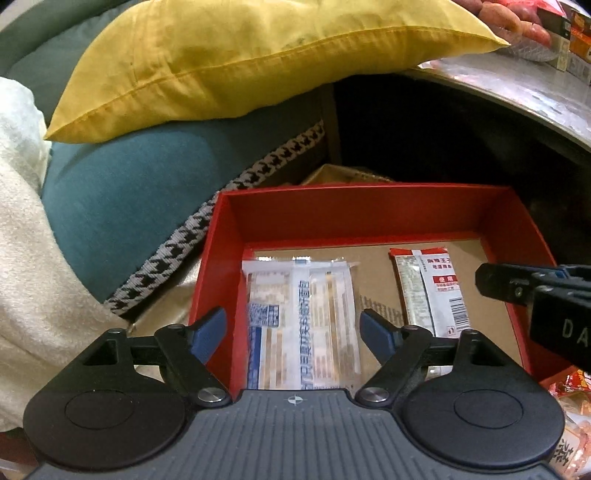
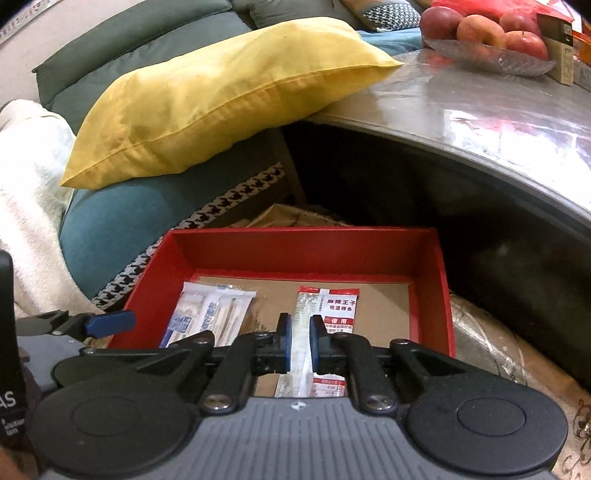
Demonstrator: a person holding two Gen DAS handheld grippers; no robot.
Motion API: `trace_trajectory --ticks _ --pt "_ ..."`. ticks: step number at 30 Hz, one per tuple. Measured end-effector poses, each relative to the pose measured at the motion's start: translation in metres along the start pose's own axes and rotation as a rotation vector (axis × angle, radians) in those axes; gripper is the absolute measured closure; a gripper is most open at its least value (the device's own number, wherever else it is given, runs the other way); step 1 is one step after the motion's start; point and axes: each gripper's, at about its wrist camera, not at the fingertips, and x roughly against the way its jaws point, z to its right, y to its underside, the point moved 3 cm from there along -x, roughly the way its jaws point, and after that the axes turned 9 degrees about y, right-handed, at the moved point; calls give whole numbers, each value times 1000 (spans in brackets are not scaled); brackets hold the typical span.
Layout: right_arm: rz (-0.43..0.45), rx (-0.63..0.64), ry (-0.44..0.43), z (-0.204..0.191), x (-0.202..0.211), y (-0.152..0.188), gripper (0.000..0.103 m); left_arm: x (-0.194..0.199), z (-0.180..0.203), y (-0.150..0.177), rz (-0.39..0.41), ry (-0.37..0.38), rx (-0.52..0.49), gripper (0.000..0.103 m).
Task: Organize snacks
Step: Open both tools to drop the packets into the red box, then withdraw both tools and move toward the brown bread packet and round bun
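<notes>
Though boxed, packets point(image 1: 301, 317) lengthwise, away.

A home living room: a teal sofa point(image 2: 122, 221) carries a yellow pillow point(image 2: 207, 99) and a cream blanket point(image 2: 29, 206), beside a curved grey surface point(image 2: 480, 110) where a glass dish point(image 2: 491, 59) of red apples point(image 2: 480, 31) stands near boxed goods.

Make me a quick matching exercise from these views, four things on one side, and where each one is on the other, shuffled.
1 blue-printed packet
2 red-and-white packet
3 yellow pillow
4 apples

A in a glass dish on the table
B left part of the red box
C on the teal cushion, corner on the table
D right part of the red box

Pairs: 1-B, 2-D, 3-C, 4-A
</notes>
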Motion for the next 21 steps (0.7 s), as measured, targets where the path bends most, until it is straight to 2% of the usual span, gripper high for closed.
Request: trace_trajectory --ticks 21 --pt "29 46 11 -9 21 3 89 24 6 7 56 -22 -47 15"
